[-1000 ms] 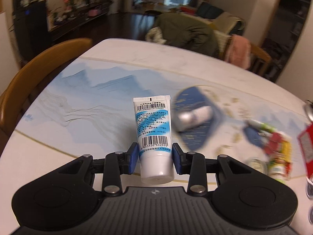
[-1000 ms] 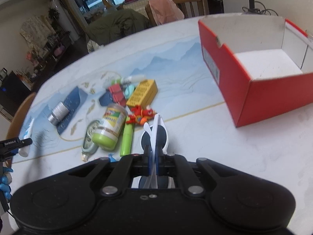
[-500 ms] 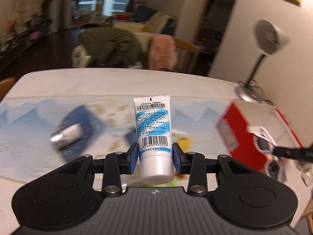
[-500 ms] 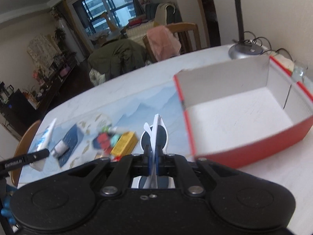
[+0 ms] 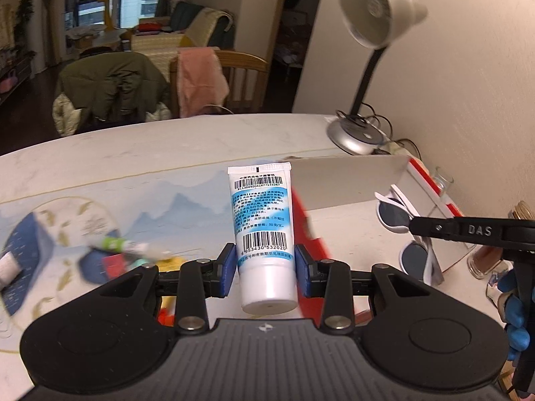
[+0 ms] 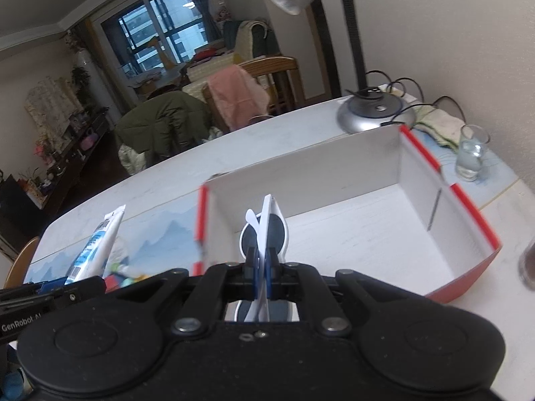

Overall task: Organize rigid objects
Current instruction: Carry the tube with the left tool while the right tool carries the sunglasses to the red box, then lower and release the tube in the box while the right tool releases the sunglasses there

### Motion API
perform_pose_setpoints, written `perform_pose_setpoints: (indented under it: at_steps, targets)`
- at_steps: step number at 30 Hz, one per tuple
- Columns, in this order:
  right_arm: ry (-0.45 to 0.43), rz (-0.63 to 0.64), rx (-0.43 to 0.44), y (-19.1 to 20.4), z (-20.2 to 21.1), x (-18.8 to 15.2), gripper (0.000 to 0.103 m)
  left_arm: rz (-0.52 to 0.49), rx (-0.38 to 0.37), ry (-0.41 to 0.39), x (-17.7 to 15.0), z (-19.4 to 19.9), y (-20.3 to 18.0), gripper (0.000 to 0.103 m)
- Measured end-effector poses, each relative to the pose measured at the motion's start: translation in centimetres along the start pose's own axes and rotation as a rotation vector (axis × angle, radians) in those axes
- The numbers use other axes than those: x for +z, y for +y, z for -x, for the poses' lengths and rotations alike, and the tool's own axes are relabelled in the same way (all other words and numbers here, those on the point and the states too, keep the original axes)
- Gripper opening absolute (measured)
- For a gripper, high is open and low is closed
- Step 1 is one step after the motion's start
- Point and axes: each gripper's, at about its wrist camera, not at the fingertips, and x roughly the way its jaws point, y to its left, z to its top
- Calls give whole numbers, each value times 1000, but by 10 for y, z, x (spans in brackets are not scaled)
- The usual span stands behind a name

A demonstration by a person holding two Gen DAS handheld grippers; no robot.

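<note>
My left gripper (image 5: 264,269) is shut on a white and blue tube (image 5: 262,220) with barcodes, held upright above the table. The same tube (image 6: 95,244) shows at the left of the right wrist view, near the box's left wall. My right gripper (image 6: 263,265) is shut on white sunglasses (image 6: 267,230) with dark lenses, over the near left part of the open red box (image 6: 474,230) with its white inside. In the left wrist view the sunglasses (image 5: 398,214) hang off the right gripper's finger over the box (image 5: 431,180).
Small items (image 5: 127,254) lie in a heap on the blue patterned mat (image 5: 160,200) left of the box. A desk lamp (image 6: 374,113) stands behind the box, with a glass of water (image 6: 473,157) and a cloth to its right. A dark glass (image 6: 528,267) stands at the far right.
Both grippers have swung right from the heap of items to the red box, each keeping its hold. The sunglasses now hang over the box's inside and the tube is near its left wall.
</note>
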Motion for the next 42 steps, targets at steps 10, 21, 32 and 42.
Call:
perform_pose_setpoints:
  at_steps: [10, 21, 32, 42]
  targets:
    - [4, 2, -31, -51, -18, 20, 3, -81, -9, 56, 23, -51, -74, 36]
    - [85, 28, -38, -86, -47, 17, 3, -121, 16, 211, 23, -125, -115, 36]
    - [205, 75, -29, -93, -77, 6, 3, -186, 37, 363, 9, -171, -131, 36]
    - [283, 103, -22, -94, -89, -1, 3, -161, 42, 498, 11, -196, -130, 36]
